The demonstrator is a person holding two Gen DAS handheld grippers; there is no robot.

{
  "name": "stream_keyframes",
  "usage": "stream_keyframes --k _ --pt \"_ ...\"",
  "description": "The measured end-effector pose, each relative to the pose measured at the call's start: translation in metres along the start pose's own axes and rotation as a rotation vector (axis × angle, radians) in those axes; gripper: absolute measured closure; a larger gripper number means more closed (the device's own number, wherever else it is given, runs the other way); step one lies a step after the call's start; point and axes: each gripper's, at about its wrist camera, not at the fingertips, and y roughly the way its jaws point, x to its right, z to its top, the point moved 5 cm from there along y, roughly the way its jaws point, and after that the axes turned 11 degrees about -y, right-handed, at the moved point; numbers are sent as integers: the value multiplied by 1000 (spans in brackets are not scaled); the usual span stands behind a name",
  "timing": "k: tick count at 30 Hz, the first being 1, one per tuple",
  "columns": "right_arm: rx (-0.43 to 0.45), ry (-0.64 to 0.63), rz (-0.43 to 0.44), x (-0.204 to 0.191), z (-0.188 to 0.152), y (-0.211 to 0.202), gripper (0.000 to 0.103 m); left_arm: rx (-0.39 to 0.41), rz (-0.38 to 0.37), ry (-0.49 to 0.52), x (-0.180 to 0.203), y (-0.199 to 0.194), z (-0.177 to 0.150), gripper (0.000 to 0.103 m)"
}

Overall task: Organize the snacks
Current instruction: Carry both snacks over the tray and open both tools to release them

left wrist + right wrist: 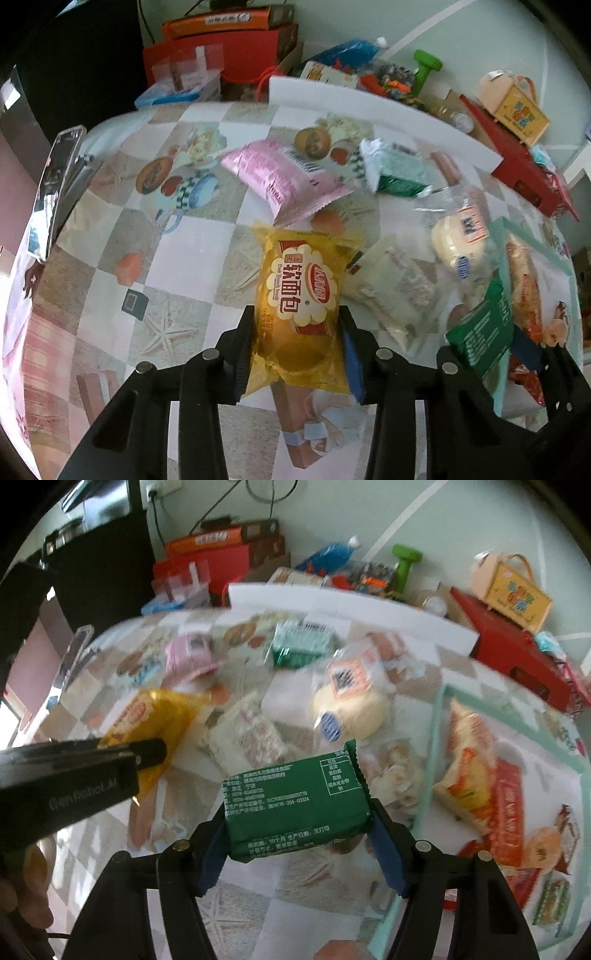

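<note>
My left gripper (295,325) is shut on a yellow bread packet (301,295), held just above the patterned tablecloth. My right gripper (297,812) is shut on a dark green snack packet (295,808); that packet also shows at the right of the left wrist view (480,332). The left gripper (147,753) with the yellow packet (155,712) shows at the left of the right wrist view. A pale green tray (437,731) at the right holds several orange and red snack bags (472,768).
Loose on the table lie a pink packet (284,177), a mint green packet (399,170), a round bun in clear wrap (458,236) and a white packet (391,284). Red and orange boxes (229,48), a white board (369,107) and clutter line the far edge. A phone (55,184) stands left.
</note>
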Motion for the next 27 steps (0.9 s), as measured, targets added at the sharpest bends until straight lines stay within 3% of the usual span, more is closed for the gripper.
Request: stream_keyframes --k 11,27 --pt "64 38 -29 13 7 -27 31 85 -63 38 14 -43 2 60" --pt "112 120 -61 41 4 -49 31 143 -108 55 30 -68 4 60"
